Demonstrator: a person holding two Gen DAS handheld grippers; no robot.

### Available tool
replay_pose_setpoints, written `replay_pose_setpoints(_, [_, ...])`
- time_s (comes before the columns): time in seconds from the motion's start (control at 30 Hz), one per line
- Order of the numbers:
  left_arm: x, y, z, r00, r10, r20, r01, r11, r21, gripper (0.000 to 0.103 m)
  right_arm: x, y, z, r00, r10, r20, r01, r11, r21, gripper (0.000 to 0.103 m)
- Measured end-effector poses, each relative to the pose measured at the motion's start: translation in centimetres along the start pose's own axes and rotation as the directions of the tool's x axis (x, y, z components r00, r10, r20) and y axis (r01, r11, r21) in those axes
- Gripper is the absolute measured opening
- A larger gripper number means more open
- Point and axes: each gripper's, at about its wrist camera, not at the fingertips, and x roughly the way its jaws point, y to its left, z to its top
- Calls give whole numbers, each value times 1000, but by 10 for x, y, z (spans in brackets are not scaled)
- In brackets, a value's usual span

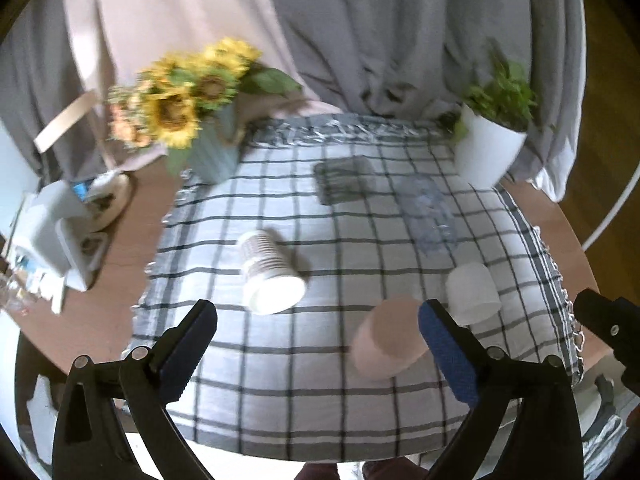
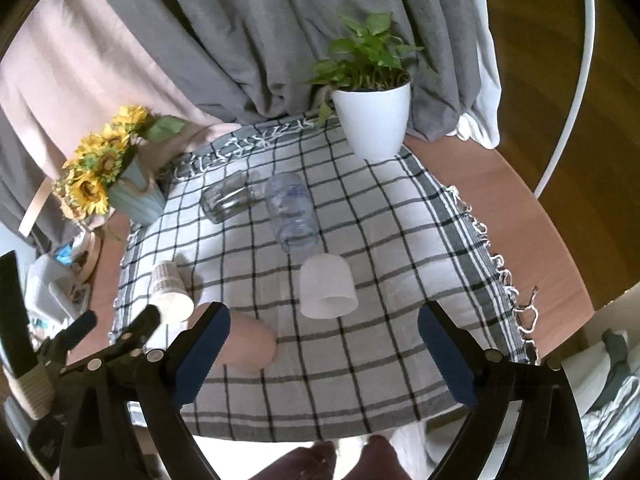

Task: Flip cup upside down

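Checked grey-and-white cloth (image 2: 360,240) covers most of a round wooden table (image 2: 520,216), and five cups lie or stand on it in a loose spread, likely so that each can be reached without knocking a neighbour. Nearest my left gripper (image 1: 318,346) is a white ribbed paper cup (image 1: 268,274), on its side with its open mouth towards the camera; that pose leaves its wall free for a side grasp. To its right a peach-pink cup (image 1: 386,338) sits just beside the left gripper's right fingertip, apparently mouth down, though blur makes this hard to confirm. A frosted white cup (image 2: 328,286) stands near the middle of the right wrist view, between the fingers of my right gripper (image 2: 324,338) and beyond them; it seems tilted or mouth towards me. Farther back lie a clear bluish plastic cup (image 2: 292,210) and a dark smoky glass (image 2: 226,198), both on their sides and nearly touching. Both grippers hang above the near edge of the cloth with jaws spread wide and nothing between them. I judge no cup is gripped yet, and which one I should flip first is not settled. A sunflower bouquet in a pale blue vase (image 2: 132,196) and a green plant in a white pot (image 2: 374,120) stand along the back edge, well apart from the cups.
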Motion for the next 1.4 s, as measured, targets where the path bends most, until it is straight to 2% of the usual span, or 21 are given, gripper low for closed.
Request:
replay_pose_setpoints(0.13, [-18, 22, -8, 998, 50, 36, -49, 999, -19, 103, -3, 15, -11, 1000, 16, -10, -16, 1000, -10, 95])
replay_pose_setpoints(0.3, [-34, 40, -16, 997, 55, 51, -53, 998, -44, 103, -7, 35, -23, 999, 42, -22, -43, 998, -39, 95])
replay_pose_setpoints(0.6, [-45, 54, -22, 998, 26, 50, -24, 999, -41, 103, -33, 61, -33, 997, 18, 81, -11, 996, -94, 95])
replay_pose_setpoints(0.93, [-55, 64, -21, 995, 40, 90, -37, 998, -41, 103, -47, 72, -36, 991, 23, 133, -11, 995, -96, 96])
replay_pose_setpoints(1.4, [-55, 62, -21, 996, 41, 85, -38, 999, -38, 103, -46, 74, -38, 991, 26, 132, -13, 996, -93, 96])
